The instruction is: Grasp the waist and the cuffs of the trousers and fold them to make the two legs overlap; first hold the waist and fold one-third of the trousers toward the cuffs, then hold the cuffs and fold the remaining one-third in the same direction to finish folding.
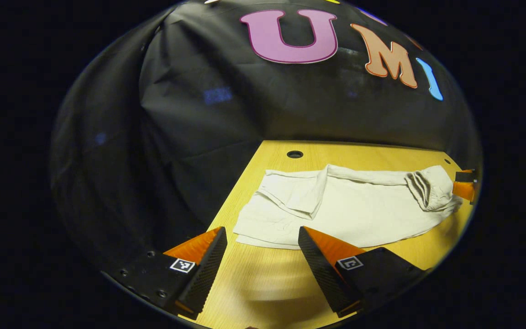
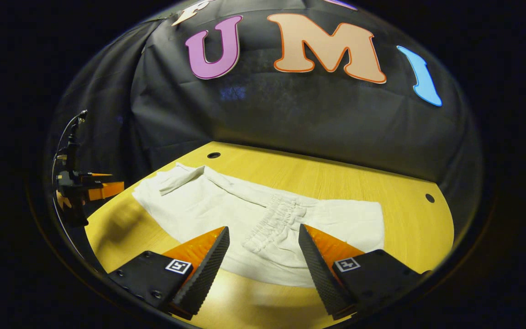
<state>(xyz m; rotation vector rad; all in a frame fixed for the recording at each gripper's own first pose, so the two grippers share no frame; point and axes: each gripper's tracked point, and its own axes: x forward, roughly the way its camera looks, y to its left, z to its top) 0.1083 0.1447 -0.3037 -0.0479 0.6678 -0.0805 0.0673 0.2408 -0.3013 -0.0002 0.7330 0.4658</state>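
Observation:
White trousers (image 1: 349, 210) lie flat on the wooden table, partly folded. In the left gripper view the cuffs end (image 1: 290, 192) is at the left, with one flap turned over, and the gathered waistband (image 1: 427, 187) lies folded onto the legs at the right. My left gripper (image 1: 263, 237) is open, just short of the near edge of the cloth. In the right gripper view the gathered waistband (image 2: 274, 217) lies on top in the middle of the trousers (image 2: 244, 214). My right gripper (image 2: 263, 237) is open above the cloth's near edge, holding nothing.
The yellow wooden table (image 2: 336, 183) has small round holes (image 2: 213, 155) near its back edge, and the black cloth wall rises right behind it. The left gripper (image 2: 94, 189) appears far left in the right gripper view; the right gripper (image 1: 466, 185) sits at the far right in the left gripper view.

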